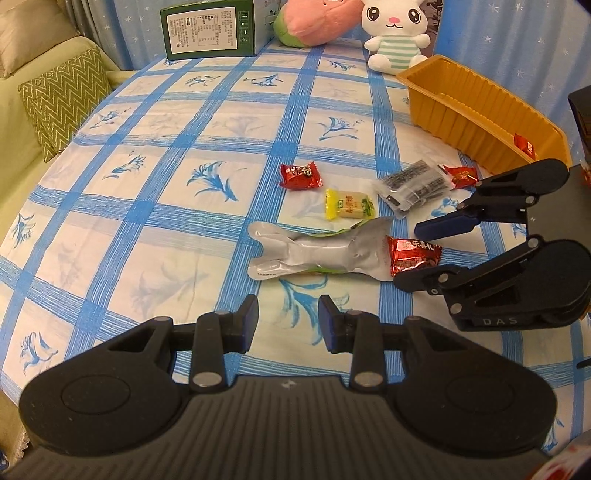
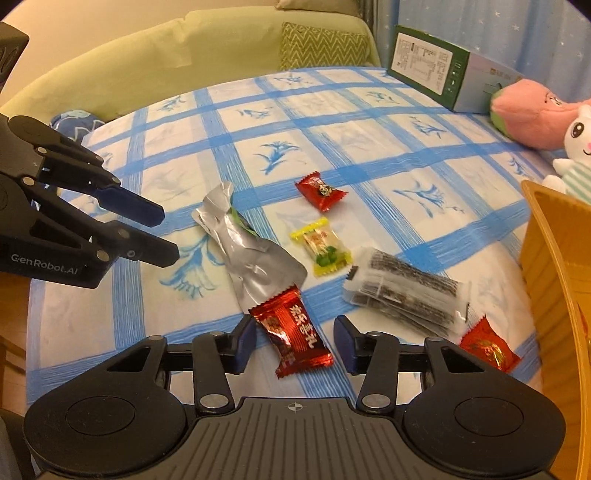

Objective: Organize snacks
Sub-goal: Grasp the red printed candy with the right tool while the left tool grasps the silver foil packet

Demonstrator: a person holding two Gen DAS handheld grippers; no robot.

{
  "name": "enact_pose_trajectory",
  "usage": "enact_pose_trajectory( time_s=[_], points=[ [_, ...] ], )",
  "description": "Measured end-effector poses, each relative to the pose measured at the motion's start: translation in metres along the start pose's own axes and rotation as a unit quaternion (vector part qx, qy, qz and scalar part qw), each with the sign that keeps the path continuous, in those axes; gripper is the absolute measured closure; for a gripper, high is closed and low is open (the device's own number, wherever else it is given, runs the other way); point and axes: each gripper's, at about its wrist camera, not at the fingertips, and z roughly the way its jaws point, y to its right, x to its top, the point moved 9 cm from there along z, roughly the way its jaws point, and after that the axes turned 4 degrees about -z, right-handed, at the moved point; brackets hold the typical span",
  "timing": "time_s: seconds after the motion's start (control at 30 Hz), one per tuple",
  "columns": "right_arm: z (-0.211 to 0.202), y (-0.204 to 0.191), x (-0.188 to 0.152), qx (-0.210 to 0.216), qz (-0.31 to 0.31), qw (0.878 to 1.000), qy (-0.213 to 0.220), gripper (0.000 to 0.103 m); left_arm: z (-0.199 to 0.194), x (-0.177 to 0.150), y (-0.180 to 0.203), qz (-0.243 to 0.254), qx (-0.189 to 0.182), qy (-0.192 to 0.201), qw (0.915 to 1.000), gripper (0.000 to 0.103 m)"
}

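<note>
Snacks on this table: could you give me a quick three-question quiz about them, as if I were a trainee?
1. True or false: the yellow candy lies inside the orange tray.
2. What lies between the fingers of the right hand-held gripper? A silver pouch; B red candy; C seaweed pack.
3. How many red candies lie on the tablecloth, outside the tray?
Key: 1 false; 2 B; 3 three.

At the right edge of the right wrist view the orange tray [image 2: 554, 258] is cut off, and the white rabbit plush [image 2: 576, 147] shows only half. In the left wrist view the pink plush [image 1: 314, 22] runs off the top; print on the green box [image 1: 199, 33] is too small to read
</note>
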Motion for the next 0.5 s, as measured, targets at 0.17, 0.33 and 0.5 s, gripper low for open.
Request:
enact_pose_trajectory(
  time_s=[0.17, 0.33, 0.5],
  points=[
    [0.0, -0.004, 0.002, 0.005, -0.003, 1.0, -0.001, 0.078, -0.001, 0.001, 0.001, 0.005, -0.003, 0.002, 1.0, 0.07],
    [-0.007, 0.002, -0.004, -0.002, 0.037, 0.999, 0.001, 0.079, -0.002, 0.004, 0.006, 0.026, -0.007, 0.006, 0.9996, 0.07],
    [-0.025, 0.017, -0.014, -0.01, 0.111, 0.994, 0.012, 0.079, -0.002, 0.01, 0.017, 0.088, -0.008, 0.018, 0.996, 0.07]
  ],
)
